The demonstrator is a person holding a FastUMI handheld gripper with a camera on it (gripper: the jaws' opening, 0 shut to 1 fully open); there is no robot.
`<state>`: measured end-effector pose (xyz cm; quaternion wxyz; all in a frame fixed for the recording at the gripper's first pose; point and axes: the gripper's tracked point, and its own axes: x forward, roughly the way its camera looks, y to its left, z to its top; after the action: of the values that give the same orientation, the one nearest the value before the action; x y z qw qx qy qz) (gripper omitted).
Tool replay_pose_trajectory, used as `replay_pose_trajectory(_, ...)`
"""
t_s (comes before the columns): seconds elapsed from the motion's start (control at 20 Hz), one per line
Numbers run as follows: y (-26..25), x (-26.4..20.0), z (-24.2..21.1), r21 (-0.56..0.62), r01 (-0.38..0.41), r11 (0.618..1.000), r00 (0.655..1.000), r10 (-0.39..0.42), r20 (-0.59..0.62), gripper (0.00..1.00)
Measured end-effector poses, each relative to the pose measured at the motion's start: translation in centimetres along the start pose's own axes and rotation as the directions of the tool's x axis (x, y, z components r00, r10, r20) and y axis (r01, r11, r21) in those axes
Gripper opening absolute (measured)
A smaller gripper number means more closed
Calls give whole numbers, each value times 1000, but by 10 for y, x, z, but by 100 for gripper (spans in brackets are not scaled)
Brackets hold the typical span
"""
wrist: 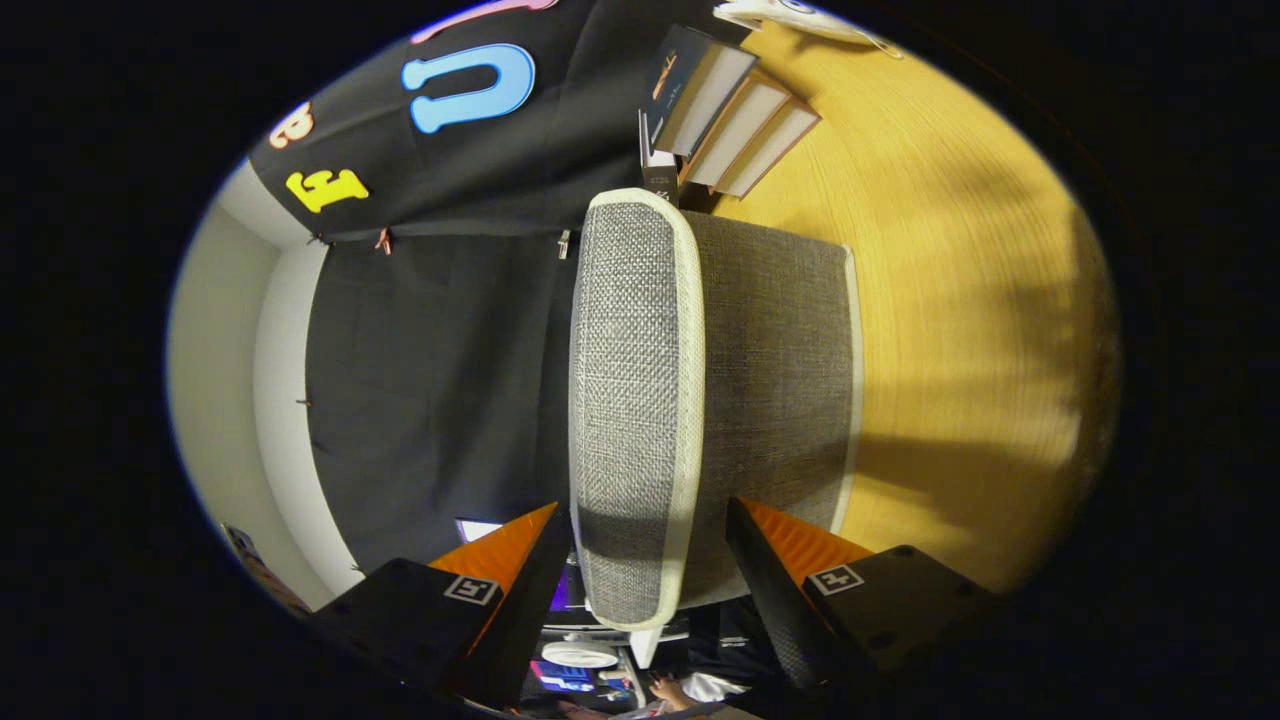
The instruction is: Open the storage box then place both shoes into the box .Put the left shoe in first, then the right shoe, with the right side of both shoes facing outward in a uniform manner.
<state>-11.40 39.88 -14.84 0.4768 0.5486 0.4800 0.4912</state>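
Storage box (pixel 770 400), grey woven fabric with pale piping, sits on the yellow wood table (pixel 960 300); my view is rolled sideways, so the tabletop runs up the 3 o'clock side and the booth wall takes the 9 o'clock side. The box's lid (pixel 635 400) runs as a long band from my fingers toward 12 o'clock, long axis in line with my reach. My claw (pixel 650 575) is spread apart, one finger at 8 o'clock of the lid's near end, the other at 4 o'clock; the near end of the lid lies between them. I judge the fingers are not pressing on it: a gap shows on each side, so nothing is gripped yet. The key relation: lid edge dead ahead, centred between the tips, box body just off to the 3 o'clock side of it. Closing here should catch the lid's rim across its thin dimension; I judge the step in hand is opening the box, the lid looking seated. A stack of books (pixel 725 120) leans beyond the box's far end at 12 o'clock, touching or nearly so, I cannot tell which. No shoes noted from here, so the left shoe has to be found after the lid is up
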Motion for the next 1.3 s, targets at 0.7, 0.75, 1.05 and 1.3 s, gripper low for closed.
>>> replay_pose_trajectory(0.7,81,-31,-2,-168,-95,981,984,118,130,6)
replay_pose_trajectory(0.75,97,-29,-1,-183,-112,977,980,139,140,6)
replay_pose_trajectory(1.05,160,14,-6,-353,-71,933,983,125,132,9)
replay_pose_trajectory(1.3,208,74,-17,-434,-36,900,987,99,124,11)
